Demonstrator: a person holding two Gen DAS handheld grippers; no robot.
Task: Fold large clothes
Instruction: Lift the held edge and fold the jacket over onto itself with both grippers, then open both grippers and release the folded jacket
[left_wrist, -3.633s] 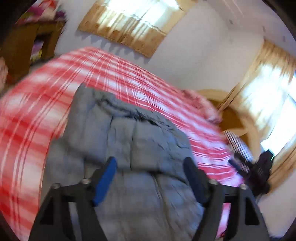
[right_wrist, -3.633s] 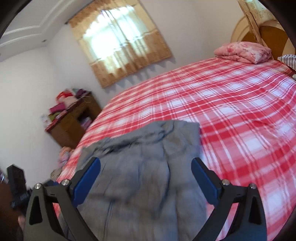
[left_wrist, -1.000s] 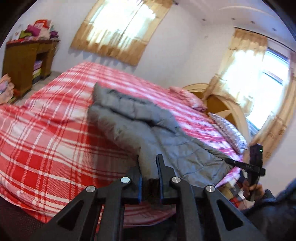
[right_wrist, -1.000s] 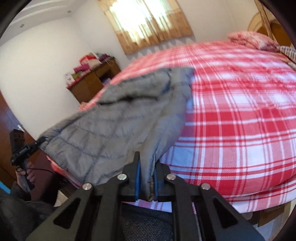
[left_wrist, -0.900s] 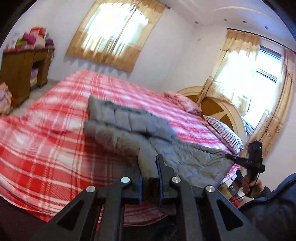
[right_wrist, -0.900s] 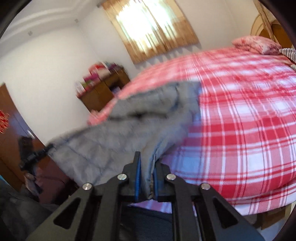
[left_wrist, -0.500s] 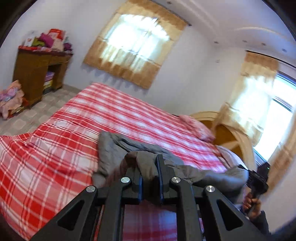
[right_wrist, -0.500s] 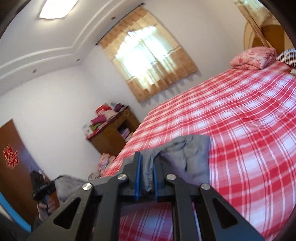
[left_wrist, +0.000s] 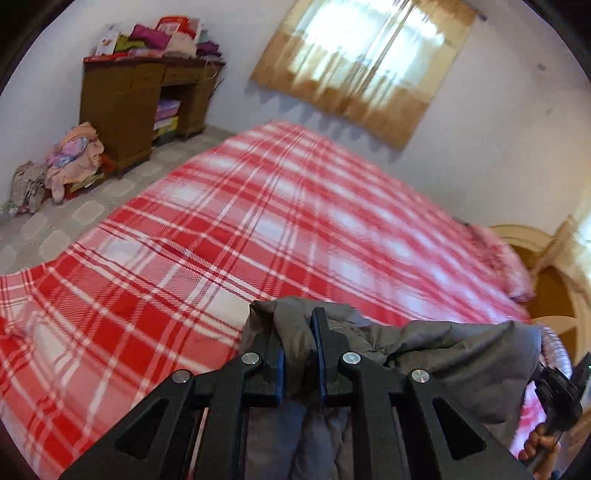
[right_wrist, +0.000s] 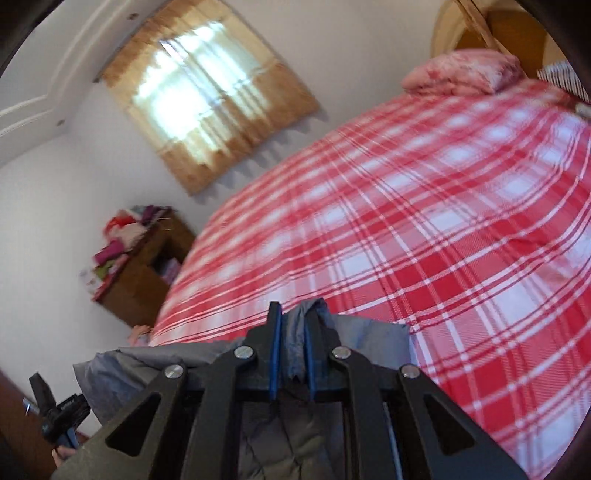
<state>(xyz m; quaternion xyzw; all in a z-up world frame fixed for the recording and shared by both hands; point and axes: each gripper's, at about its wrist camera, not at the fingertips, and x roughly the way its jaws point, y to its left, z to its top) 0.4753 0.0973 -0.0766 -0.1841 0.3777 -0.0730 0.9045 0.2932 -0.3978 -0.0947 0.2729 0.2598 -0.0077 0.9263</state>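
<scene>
While both your left gripper (left_wrist: 298, 354) and right gripper (right_wrist: 291, 350) pinch the grey padded jacket (left_wrist: 443, 354) above the plaid bed (left_wrist: 221, 229), thin fabric could slip free.

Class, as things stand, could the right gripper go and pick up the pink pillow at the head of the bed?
Probably not: the right gripper is shut on the grey jacket, and the pink pillow lies across the whole plaid bed.

Both the left gripper (left_wrist: 298, 332) and the right gripper (right_wrist: 293, 332) show matte black angular linkage arms, round silver screws at the pivots, and narrow fingers (right_wrist: 274, 343) lined with blue pads.
</scene>
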